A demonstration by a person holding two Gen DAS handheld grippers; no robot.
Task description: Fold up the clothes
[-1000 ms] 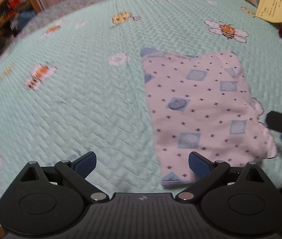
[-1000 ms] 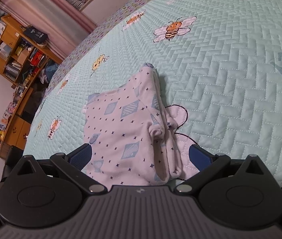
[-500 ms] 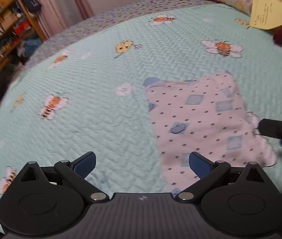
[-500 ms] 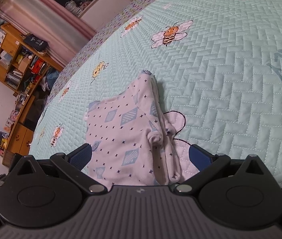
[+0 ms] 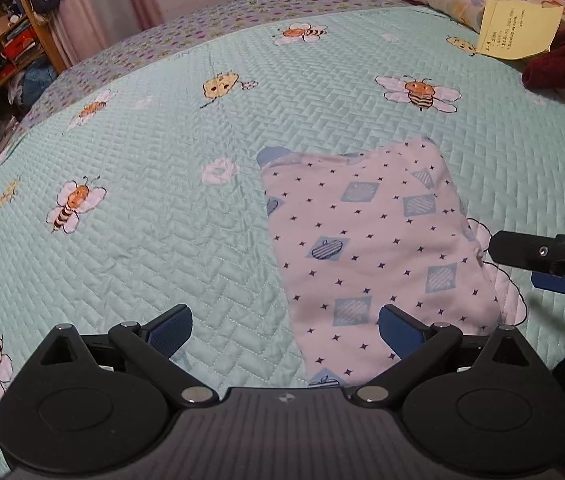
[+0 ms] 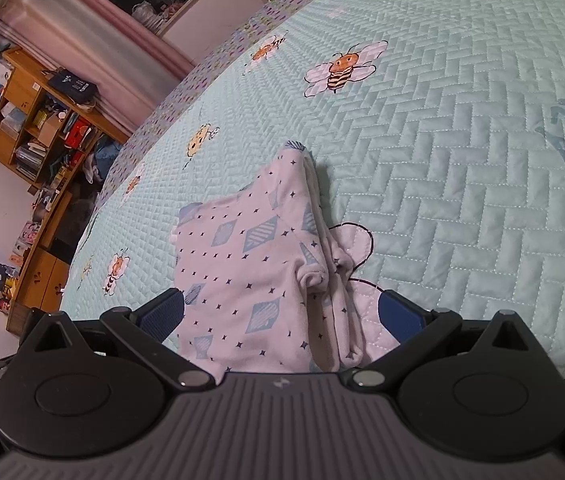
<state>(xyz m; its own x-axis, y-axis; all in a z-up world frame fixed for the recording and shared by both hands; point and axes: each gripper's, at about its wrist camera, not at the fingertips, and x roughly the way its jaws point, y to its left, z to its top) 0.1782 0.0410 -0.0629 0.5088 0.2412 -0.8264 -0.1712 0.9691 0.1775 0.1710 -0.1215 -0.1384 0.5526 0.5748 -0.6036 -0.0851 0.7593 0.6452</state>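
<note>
A folded white cotton garment printed with small dark stars and pale blue diamonds (image 5: 378, 248) lies flat on the mint-green quilted bedspread with bee motifs (image 5: 162, 200), filling the lower right of centre in the left wrist view. The left gripper (image 5: 284, 334) hangs just above the quilt with its blue-padded jaws spread wide and nothing between them; its right pad sits over the garment's near corner, its left pad over bare quilt. The right gripper (image 5: 530, 264) enters from the right edge of that frame, its black finger just beside the garment's right-hand edge; whether it touches the cloth cannot be told.

In the right wrist view the same garment (image 6: 250, 280) fills the lower centre, running under the gripper body, and the right gripper (image 6: 280, 314) is also wide open and holds nothing, with its pads on either side of the cloth.

The garment's left edge is straight; its far left corner shows a blue cuff. Bare quilt spreads widely to the left and toward the top of both frames.

Only the right wrist view shows the bunched, layered folds along the garment's right side. Only the left wrist view shows the yellow handwritten paper note (image 5: 518, 28) and the dark red crumpled cloth (image 5: 562, 60) at upper right, well apart from the garment. Wooden bookshelves (image 6: 30, 120) stand at the left edge.
</note>
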